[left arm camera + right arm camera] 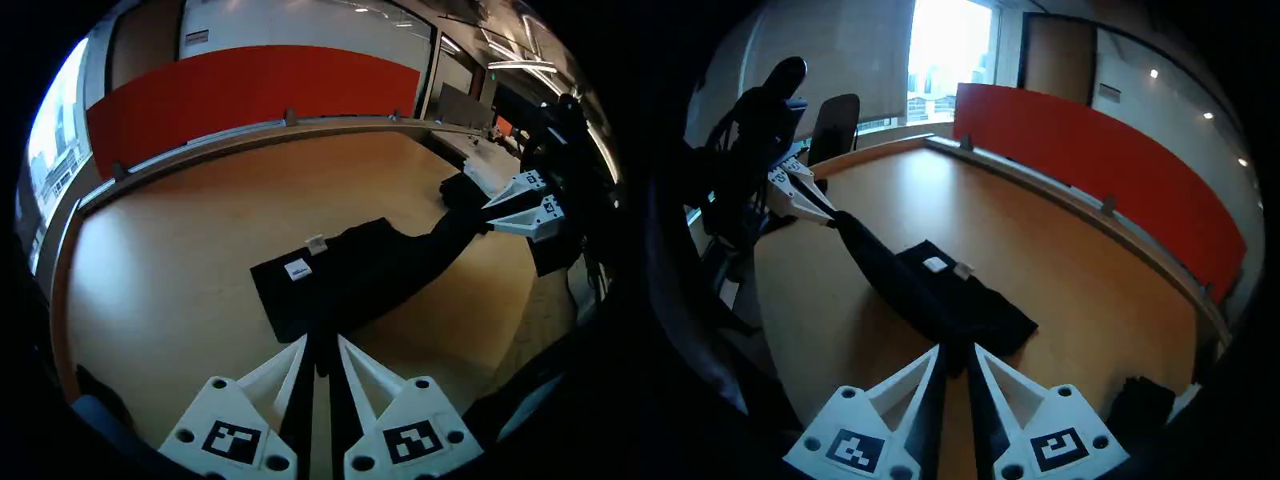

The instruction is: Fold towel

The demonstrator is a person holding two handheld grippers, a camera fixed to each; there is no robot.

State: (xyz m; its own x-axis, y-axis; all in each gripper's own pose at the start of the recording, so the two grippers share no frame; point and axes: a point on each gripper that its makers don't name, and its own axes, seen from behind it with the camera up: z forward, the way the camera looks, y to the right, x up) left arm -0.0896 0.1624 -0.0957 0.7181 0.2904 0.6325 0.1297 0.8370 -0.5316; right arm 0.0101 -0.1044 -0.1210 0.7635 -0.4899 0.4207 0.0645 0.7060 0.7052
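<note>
A black towel with a white tag lies partly on the wooden table, one long edge lifted and stretched between both grippers. My left gripper is shut on one corner of the towel at the near edge. The right gripper shows farther off at right, pinching the opposite corner. In the right gripper view, my right gripper is shut on the towel, and the left gripper holds the far end, with the tag lying between.
A red partition runs along the table's far edge. A dark office chair stands by the window. A dark object sits near the table edge at lower right. A person's dark sleeve is behind the right gripper.
</note>
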